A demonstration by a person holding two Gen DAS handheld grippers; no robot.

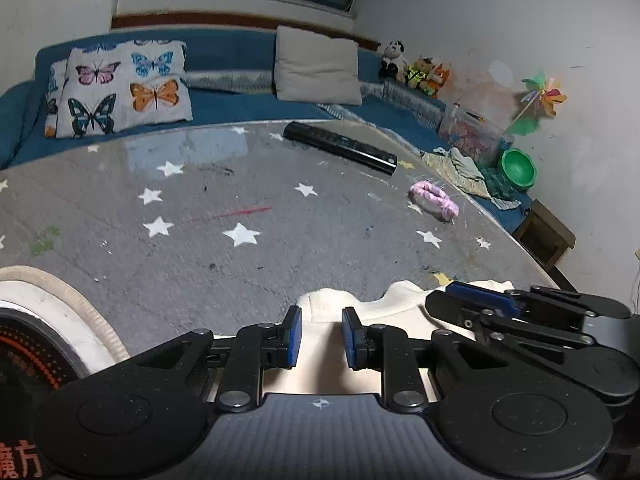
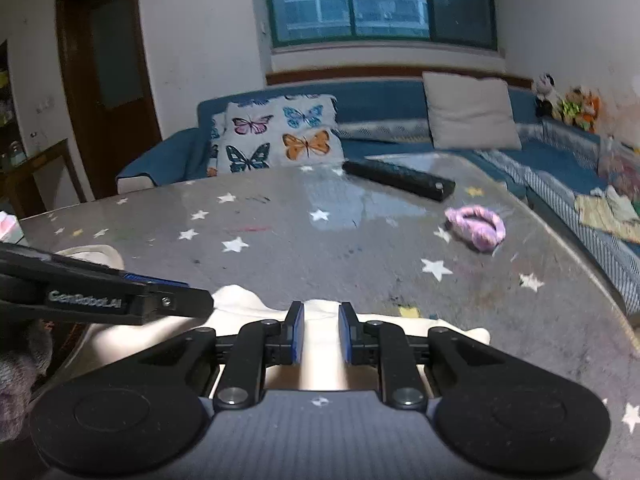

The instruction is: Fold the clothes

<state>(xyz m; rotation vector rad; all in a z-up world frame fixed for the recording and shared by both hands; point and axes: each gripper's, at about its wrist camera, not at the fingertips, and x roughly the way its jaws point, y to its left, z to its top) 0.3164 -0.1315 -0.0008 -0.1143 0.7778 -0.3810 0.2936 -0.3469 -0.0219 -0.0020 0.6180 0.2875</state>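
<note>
A cream-white garment (image 1: 372, 304) lies on the near edge of the star-patterned table (image 1: 280, 220); it also shows in the right wrist view (image 2: 248, 308). My left gripper (image 1: 321, 332) is open just above it, with cloth visible between the blue pads. My right gripper (image 2: 321, 328) is open too, over the same garment, with cloth between its pads. The right gripper shows side-on at the right of the left wrist view (image 1: 480, 304). The left gripper shows at the left of the right wrist view (image 2: 168, 300).
A black remote-like bar (image 1: 340, 148) and a pink scrunchie (image 1: 434, 196) lie farther back on the table. A round appliance (image 1: 32, 344) sits at the near left. A blue sofa (image 1: 224, 104) with cushions stands behind.
</note>
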